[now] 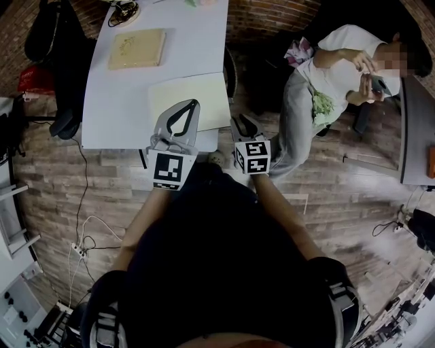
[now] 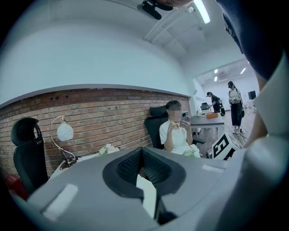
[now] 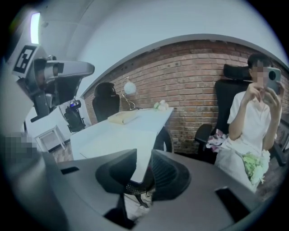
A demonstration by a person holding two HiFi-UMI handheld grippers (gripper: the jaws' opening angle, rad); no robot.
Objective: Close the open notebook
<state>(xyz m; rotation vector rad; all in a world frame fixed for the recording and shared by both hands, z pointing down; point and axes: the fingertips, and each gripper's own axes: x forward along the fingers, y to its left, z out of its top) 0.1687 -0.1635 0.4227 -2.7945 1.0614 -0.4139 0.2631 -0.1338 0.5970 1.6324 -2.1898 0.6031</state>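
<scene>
Far left: black chair (image 1: pixel 51 34) by the brick wall (image 1: pixel 272 20), with a red thing (image 1: pixel 34 78) just below it, too small to name. Cable (image 1: pixel 81 204) trailing down over the plank floor (image 1: pixel 340 204).

Next, white desk (image 1: pixel 122 95), long, running away from the camera. Tan pad (image 1: pixel 137 47) lying flat toward the far end, well apart from the rest.

On the desk's near right corner: notebook (image 1: pixel 211 102), pale yellow, flat, one plain panel reaching the right edge. Open or closed, cannot tell from here.

Over the notebook's near left part: left tool (image 1: pixel 196 103), pointing away and slightly down, marker cube at its rear. Tips pressed together, with only a slit lower down between the fingers showing pale surface behind. Touching the notebook or hovering, cannot tell.

Just right of the desk's corner, over the floor: right tool (image 1: pixel 245 124), tilted down, off the desk and clear of the notebook. Jaws spread, gripping nothing, the desk corner visible through the gap.

Further right: seated person (image 1: pixel 326 81) in white top and grey trousers, in a dark chair, both hands up holding a phone (image 1: pixel 379 83).

Right edge: second desk (image 1: pixel 414 136), only partly in view.
</scene>
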